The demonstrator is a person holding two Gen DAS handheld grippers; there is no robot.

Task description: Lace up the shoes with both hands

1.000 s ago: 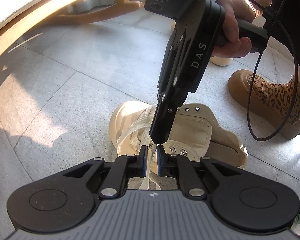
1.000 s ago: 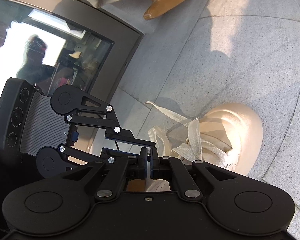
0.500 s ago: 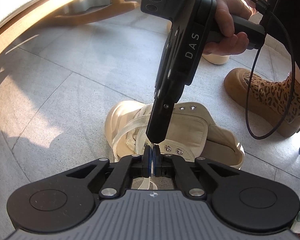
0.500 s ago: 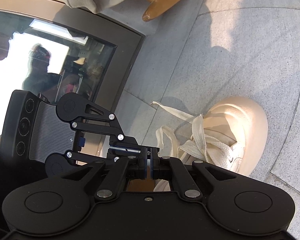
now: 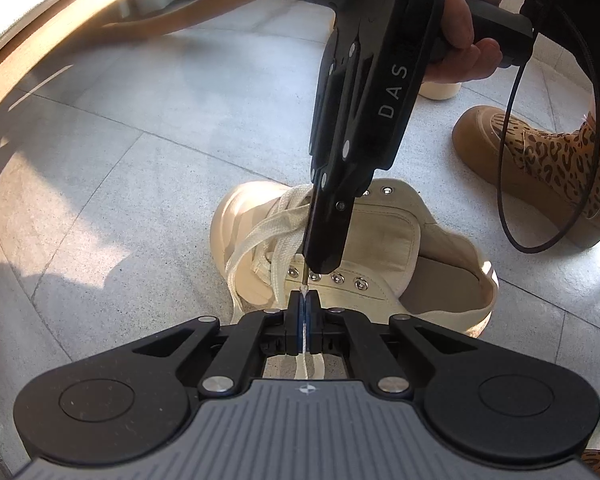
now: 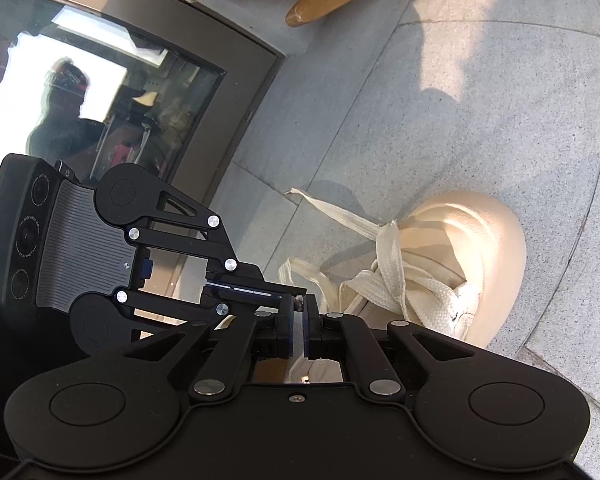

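Open floor [image 5: 132,184] L of shoe [image 5: 380,248]; leopard boot [image 5: 540,168] blocking R.

The stretch of lace [image 5: 305,354] pinched by the left gripper [image 5: 305,300] is hidden between its pads. Part of the row of eyelets on the cream shoe [image 5: 384,240] is covered by the right gripper [image 5: 320,268]. The leopard-print boot [image 5: 540,168] beside the shoe is cut off.

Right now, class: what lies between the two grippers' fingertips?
Left wrist view: only the lace tip spans from left gripper to right gripper, above the shoe.
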